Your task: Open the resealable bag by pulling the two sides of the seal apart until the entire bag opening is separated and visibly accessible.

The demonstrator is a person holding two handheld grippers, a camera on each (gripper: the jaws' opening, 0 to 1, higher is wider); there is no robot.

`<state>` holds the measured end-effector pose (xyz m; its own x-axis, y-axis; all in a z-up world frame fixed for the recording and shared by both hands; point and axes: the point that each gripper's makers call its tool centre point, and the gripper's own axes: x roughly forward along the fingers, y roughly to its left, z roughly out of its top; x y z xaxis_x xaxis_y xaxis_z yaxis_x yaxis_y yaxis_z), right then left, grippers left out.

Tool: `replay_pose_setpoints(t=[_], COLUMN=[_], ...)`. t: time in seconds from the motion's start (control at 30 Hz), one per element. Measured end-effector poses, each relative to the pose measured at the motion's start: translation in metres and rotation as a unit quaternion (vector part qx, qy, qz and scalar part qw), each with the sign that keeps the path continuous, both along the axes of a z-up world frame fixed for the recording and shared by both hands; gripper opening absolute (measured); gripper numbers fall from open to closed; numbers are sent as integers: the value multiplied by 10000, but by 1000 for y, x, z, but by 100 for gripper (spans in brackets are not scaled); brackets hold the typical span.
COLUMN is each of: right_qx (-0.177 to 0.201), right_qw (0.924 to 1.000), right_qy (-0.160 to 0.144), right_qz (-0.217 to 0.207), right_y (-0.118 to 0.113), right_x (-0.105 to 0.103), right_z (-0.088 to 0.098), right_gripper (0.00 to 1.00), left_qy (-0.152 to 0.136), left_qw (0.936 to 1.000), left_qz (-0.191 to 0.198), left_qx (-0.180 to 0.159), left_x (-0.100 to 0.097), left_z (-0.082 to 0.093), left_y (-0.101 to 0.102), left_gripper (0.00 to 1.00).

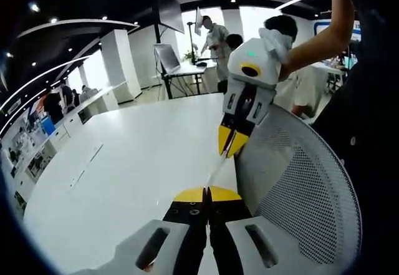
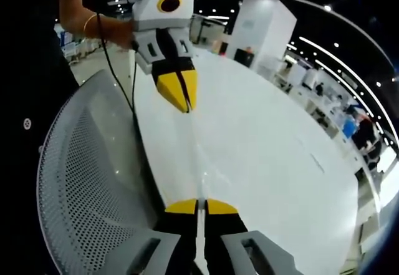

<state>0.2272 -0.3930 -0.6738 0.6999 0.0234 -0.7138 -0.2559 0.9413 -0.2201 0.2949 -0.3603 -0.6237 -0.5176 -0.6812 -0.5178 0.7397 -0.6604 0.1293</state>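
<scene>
Two tongs, left (image 1: 207, 194) and right (image 2: 201, 206), pinch one clear bag (image 2: 194, 156).

Left gripper (image 1: 207, 194): yellow-tipped jaws closed together, entering its own view from 6 o'clock. Right gripper (image 2: 201, 206): jaws likewise pressed together on a thin clear film. Each appears opposite in the other's view, tips facing. Person's forearm (image 1: 318, 38) extends toward 1 o'clock; wrist with bracelet (image 2: 87, 22) at 11 o'clock.
</scene>
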Motion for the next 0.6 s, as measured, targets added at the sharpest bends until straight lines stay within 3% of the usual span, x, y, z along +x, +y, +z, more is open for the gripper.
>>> replay_pose_setpoints(t=[0.6], right_qx=[-37], right_qw=[9999], right_qy=[67], right_qz=[-94], right_y=[-5], right_x=[-6], right_z=[-4], right_gripper=[0], left_qy=[-11], left_qw=[10000], left_qz=[32], left_qx=[-11], left_x=[4], left_z=[2], left_y=[1], left_gripper=[0])
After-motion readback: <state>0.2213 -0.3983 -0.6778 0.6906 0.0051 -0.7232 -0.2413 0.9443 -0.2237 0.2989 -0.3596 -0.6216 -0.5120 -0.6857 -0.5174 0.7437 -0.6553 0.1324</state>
